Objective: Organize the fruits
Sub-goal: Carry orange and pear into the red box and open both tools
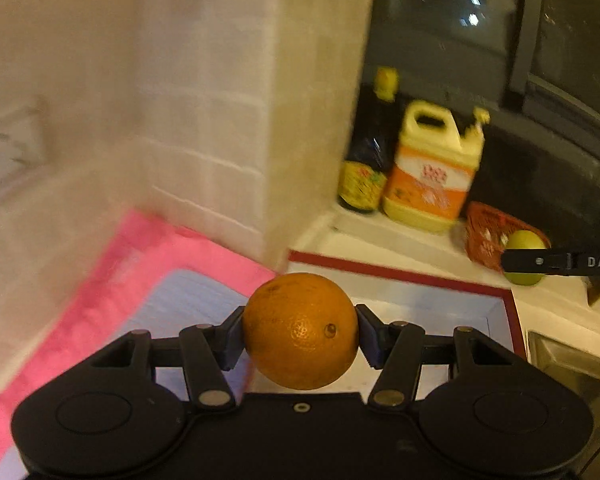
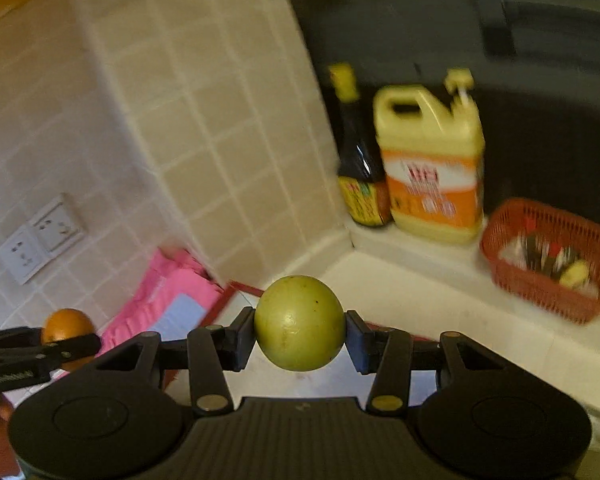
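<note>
The white worktop [image 2: 440,300] carries a pink mat [image 1: 172,256] at nine o'clock; dark bottle [image 2: 360,168], yellow jug [image 2: 432,168] and red basket [image 2: 548,276] at two o'clock.

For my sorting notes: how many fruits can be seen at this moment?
2. The orange is clamped in the left gripper; the green fruit is clamped in the right gripper. The red basket is blurred; more may be hidden there.
</note>
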Action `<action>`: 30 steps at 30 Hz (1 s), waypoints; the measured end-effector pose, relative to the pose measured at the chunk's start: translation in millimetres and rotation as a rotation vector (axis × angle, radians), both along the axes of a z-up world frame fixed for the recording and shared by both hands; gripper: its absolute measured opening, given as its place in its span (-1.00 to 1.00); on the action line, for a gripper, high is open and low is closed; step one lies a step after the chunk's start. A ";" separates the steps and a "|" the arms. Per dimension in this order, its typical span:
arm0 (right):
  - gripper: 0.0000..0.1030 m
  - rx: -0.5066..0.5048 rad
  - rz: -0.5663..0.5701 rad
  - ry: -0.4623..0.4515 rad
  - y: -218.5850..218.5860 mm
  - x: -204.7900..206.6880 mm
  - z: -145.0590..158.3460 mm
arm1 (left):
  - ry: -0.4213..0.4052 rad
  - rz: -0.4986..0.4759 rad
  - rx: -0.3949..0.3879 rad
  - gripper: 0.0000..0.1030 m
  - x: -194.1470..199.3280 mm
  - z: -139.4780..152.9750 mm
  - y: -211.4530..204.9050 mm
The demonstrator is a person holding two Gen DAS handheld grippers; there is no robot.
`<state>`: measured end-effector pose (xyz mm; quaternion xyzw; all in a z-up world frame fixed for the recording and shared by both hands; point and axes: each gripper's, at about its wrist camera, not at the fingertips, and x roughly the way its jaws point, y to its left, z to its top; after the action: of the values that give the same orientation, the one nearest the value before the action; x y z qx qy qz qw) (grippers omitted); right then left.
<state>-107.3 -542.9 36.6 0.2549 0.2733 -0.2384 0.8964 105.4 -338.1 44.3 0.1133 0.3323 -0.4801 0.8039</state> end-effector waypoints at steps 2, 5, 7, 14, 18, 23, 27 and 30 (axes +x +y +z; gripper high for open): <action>-0.05 0.027 -0.009 0.020 -8.6 2.9 -15.7 | 0.013 -0.028 0.038 0.31 -0.7 -15.2 -17.7; -0.05 0.065 -0.007 0.065 -18.3 11.7 -41.2 | 0.037 -0.058 0.087 0.31 -1.3 -35.9 -37.4; -0.05 0.077 -0.009 0.100 -18.4 16.2 -51.1 | 0.065 -0.073 0.112 0.31 1.3 -49.0 -47.1; -0.04 0.038 0.017 0.238 -16.1 39.0 -74.8 | 0.120 -0.118 0.194 0.31 1.6 -87.5 -69.7; -0.07 -0.018 0.029 0.302 -10.6 50.9 -82.0 | 0.147 -0.118 0.226 0.31 2.4 -102.9 -77.5; -0.18 -0.080 0.041 0.340 -5.3 56.9 -81.3 | 0.148 -0.128 0.245 0.31 0.6 -109.7 -80.3; -0.18 -0.098 0.052 0.352 -2.4 59.6 -81.4 | 0.159 -0.124 0.249 0.31 2.7 -112.9 -81.6; -0.17 -0.081 0.055 0.348 -2.7 57.1 -82.2 | 0.168 -0.121 0.263 0.33 3.5 -114.7 -81.3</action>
<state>-50.1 -545.6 -45.6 0.1660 0.4215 -0.2651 0.8512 109.0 -419.4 -70.4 0.1968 0.4507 -0.4876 0.7214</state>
